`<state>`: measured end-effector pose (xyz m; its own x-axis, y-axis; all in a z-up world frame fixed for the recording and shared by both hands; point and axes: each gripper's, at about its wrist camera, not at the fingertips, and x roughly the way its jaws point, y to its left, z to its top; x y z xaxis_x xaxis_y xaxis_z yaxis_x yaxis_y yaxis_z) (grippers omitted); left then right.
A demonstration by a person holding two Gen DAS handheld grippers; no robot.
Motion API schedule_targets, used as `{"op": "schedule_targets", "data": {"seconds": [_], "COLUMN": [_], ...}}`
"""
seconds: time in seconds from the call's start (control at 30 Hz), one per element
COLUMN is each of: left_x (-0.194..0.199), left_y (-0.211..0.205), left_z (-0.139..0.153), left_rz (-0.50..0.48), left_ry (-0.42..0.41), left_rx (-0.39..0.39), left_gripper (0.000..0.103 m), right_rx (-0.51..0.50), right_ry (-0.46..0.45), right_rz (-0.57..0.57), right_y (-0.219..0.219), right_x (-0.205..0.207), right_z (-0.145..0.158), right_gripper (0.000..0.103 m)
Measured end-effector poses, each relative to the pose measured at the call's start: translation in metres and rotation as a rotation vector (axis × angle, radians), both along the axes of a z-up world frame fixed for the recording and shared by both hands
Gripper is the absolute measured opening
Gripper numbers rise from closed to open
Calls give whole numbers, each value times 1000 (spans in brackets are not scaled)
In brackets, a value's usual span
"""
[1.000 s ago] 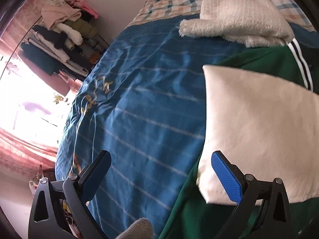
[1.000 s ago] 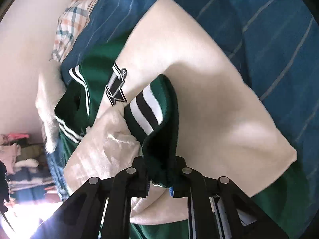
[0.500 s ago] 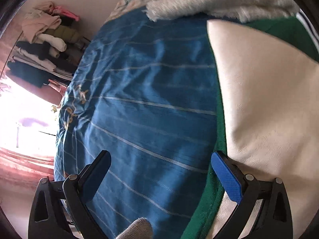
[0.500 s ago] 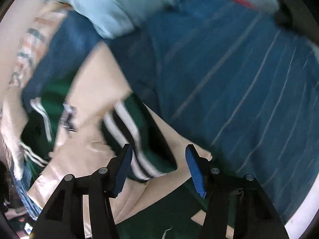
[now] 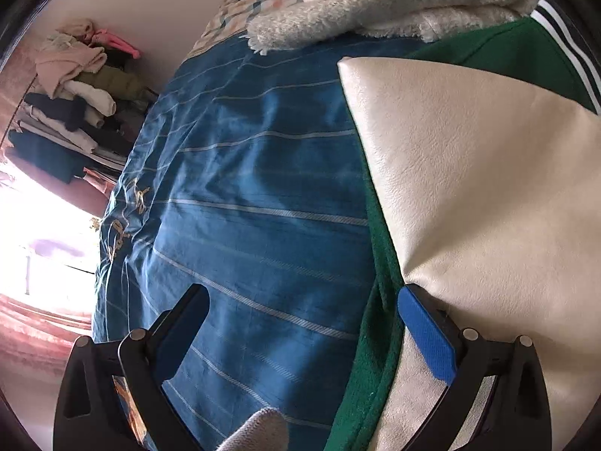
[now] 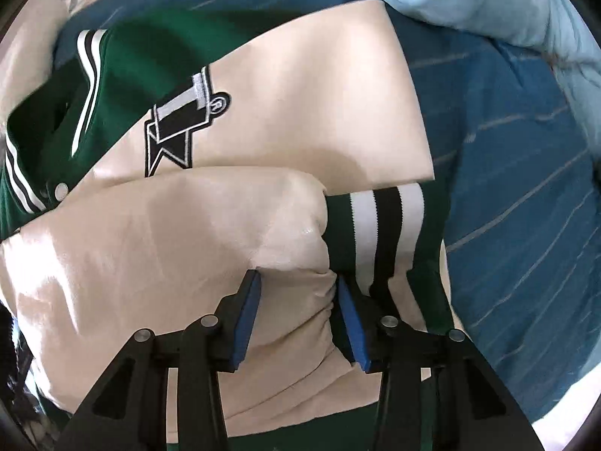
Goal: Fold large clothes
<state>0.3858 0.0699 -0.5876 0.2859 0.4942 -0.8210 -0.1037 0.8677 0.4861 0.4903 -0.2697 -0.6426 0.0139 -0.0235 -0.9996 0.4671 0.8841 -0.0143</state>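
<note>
A green varsity jacket (image 6: pixel 124 60) with cream leather sleeves lies on the blue striped bedspread (image 5: pixel 255 188). Both sleeves are folded across its body. The upper sleeve (image 6: pixel 157 233) ends in a green cuff (image 6: pixel 379 225) with white and black stripes. My right gripper (image 6: pixel 296 297) is open, its jaws on either side of the sleeve's wrinkled end beside the cuff. My left gripper (image 5: pixel 300 319) is wide open at the jacket's left edge (image 5: pixel 379 300), its right finger (image 5: pixel 424 334) resting against the cream sleeve (image 5: pixel 488 188), its left finger over bare bedspread.
A fluffy white blanket (image 5: pixel 394 3) lies at the head of the bed over a checked sheet (image 5: pixel 259 3). A light blue garment (image 6: pixel 488 3) lies beyond the jacket. A pile of clothes (image 5: pixel 71 86) stands against the wall left of the bed.
My right gripper let go of the striped cuff, which dropped onto the jacket, and now straddles the sleeve end. My left gripper moved closer to the jacket's edge.
</note>
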Motion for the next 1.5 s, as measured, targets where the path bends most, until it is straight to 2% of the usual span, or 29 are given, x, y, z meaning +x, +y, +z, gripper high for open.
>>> {"op": "schedule_targets", "data": {"seconds": [0.1, 0.17, 0.27, 0.4, 0.47, 0.53, 0.63, 0.7, 0.77, 0.83, 0.93, 1.0, 1.1, 1.2, 1.23, 1.27, 1.3, 1.37, 1.5], "left_x": [-8, -19, -46, -96, -132, -167, -216, -248, -274, -289, -303, -305, -303, -293, -291, -287, -284, -279, -277], "left_y": [8, 10, 2, -13, -30, -52, -91, -119, -144, -164, -193, -204, -219, -228, -231, -232, -233, -231, -233], "left_z": [18, 34, 57, 76, 83, 87, 86, 76, 65, 61, 63, 63, 57, 42, 35, 25, 13, -3, -14], "left_rz": [49, 77, 69, 122, 149, 163, 167, 177, 211, 227, 265, 290, 316, 320, 319, 318, 316, 315, 302], "left_ry": [3, -10, -26, -29, -21, -1, 42, 93, 148, 162, 161, 150, 133, 114, 117, 130, 150, 177, 177], "left_rx": [-47, -67, -58, -95, -77, -40, 38, 88, 102, 115, 119, 127, 139, 171, 184, 206, 231, 236, 259], "left_gripper": [103, 103, 103, 103, 103, 103, 103, 103, 103, 103, 103, 103, 103, 103, 103, 103, 103, 103, 103], "right_rx": [81, 107, 129, 196, 245, 297, 285, 298, 360, 419, 436, 422, 394, 416, 416, 416, 387, 379, 359], "right_ry": [-45, -55, -2, 162, 270, 322, 448, 389, 378, 334, 201, 122, 57, 3, -3, 7, 24, 33, 50], "right_rz": [1, 6, 27, 87, 153, 218, 405, 465, 489, 463, 434, 387, 327, 285, 283, 302, 318, 322, 382], "right_y": [-7, -14, -18, -16, -16, -11, 2, -1, -8, -24, -58, -80, -99, -110, -107, -106, -107, -111, -100], "right_x": [-18, -43, -89, -161, -206, -237, -286, -298, -292, -286, -265, -234, -181, -132, -120, -109, -104, -100, -99], "right_z": [33, 57, 74, 60, 41, 23, -17, -22, -16, -5, 20, 28, 17, -1, -10, -20, -25, -31, -25], "right_gripper": [47, 57, 58, 58, 57, 55, 37, 37, 38, 38, 55, 55, 55, 55, 48, 26, 18, 13, 15]}}
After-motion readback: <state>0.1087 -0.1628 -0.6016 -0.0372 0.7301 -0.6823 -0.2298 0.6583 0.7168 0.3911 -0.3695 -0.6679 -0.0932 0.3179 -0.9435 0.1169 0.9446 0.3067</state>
